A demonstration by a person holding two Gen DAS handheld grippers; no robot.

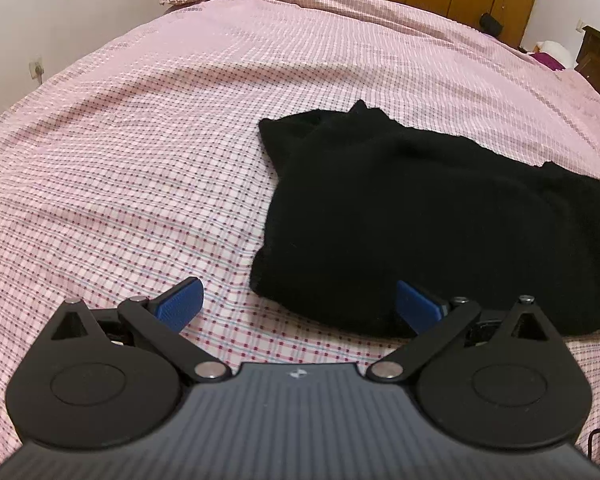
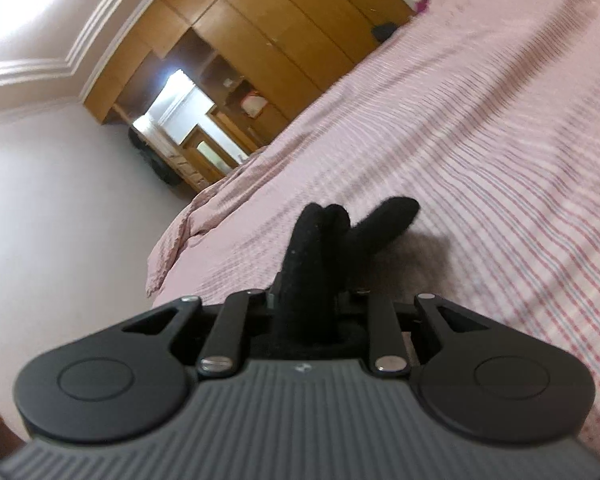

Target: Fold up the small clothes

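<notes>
Soft, limp black garment (image 1: 420,216) on bed (image 1: 140,140): right gripper (image 2: 306,304) clamped on its edge, left gripper (image 1: 298,300) fingers apart at its 6 o'clock hem.

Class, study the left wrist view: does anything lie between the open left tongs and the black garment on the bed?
Nothing visible does. The left tongs are open just short of the black garment; only bare checked bedsheet lies between them, and the right-hand pad already overlaps its near edge.

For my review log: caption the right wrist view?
Right gripper shut on bunched black garment above the pink checked bedspread.
</notes>
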